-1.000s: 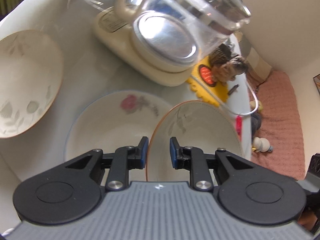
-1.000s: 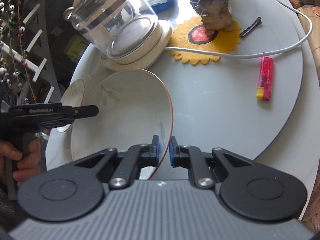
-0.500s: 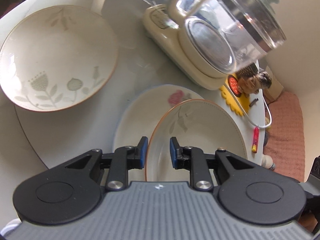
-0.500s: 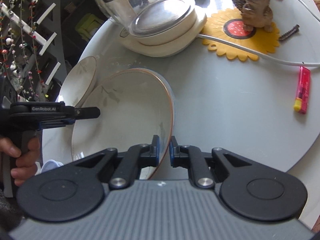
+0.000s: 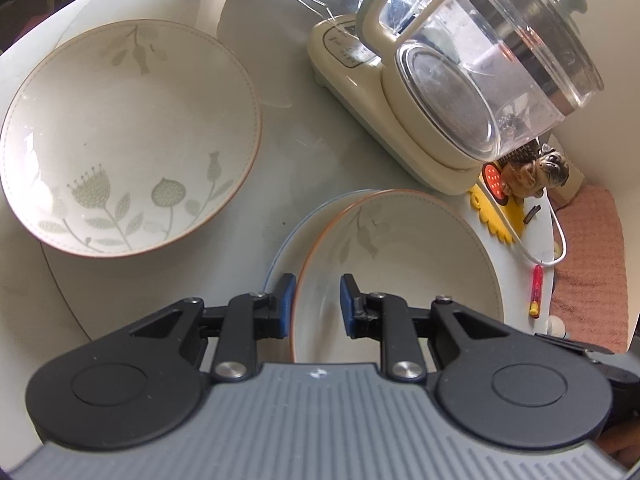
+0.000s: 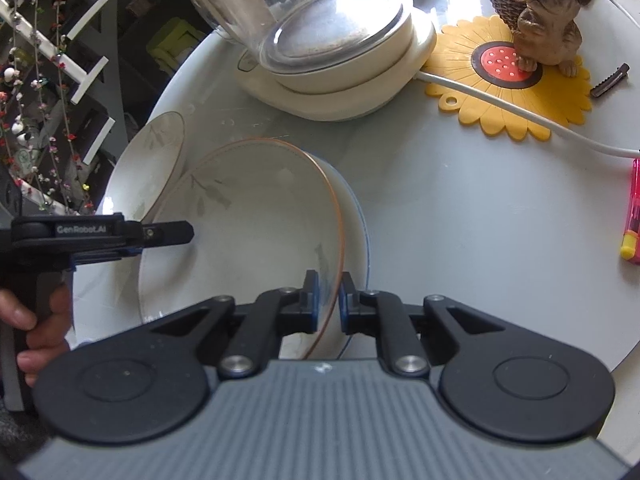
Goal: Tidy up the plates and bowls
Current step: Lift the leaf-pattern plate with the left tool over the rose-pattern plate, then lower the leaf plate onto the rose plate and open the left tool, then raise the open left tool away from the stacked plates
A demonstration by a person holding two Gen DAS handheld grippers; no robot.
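A cream bowl with a brown rim and leaf print (image 5: pixel 400 264) is held from two sides. My left gripper (image 5: pixel 316 304) is shut on its near rim, and my right gripper (image 6: pixel 328 300) is shut on the opposite rim. The bowl (image 6: pixel 248 248) sits low over a blue-rimmed plate (image 6: pixel 356 232), which shows only as a thin edge (image 5: pixel 286 240) beneath it. A second brown-rimmed bowl with a flower print (image 5: pixel 128 136) rests on the table to the left, close to the held bowl. In the right wrist view, the left gripper (image 6: pixel 176 234) and a hand appear at the left.
A glass kettle on its cream base (image 5: pixel 480 80) stands just behind the bowls. A dog figurine (image 6: pixel 548 12) on a yellow sunflower mat (image 6: pixel 520 92), a white cable (image 6: pixel 520 110), a hair clip (image 6: pixel 610 80) and a pink lighter (image 6: pixel 632 224) lie on the round table (image 6: pixel 480 220).
Both grippers carried the bowl across and down onto the blue-rimmed plate, covering its rose print. The flower-print bowl came fully into the left wrist view.
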